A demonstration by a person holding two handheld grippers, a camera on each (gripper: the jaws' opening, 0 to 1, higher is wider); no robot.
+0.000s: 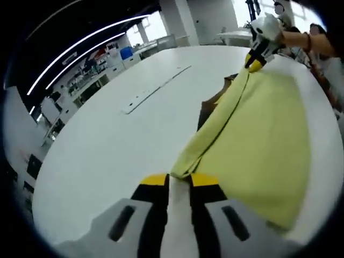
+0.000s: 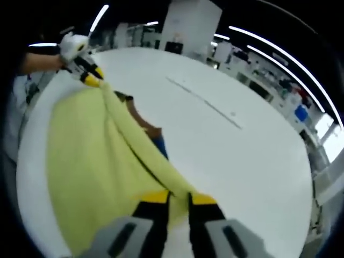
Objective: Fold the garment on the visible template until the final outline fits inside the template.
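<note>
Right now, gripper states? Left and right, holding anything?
Left gripper: closed on one end of the yellow garment.
Right gripper: closed on the other end of the same garment, edge stretched between them.

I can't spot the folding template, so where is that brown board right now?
The brown board lies on the white table, mostly hidden under the yellow cloth garment, peeking out beside its lifted edge, between the two grippers.

Left gripper [image 1: 179, 180] and right gripper [image 2: 178, 198] both pinch, held well apart.
</note>
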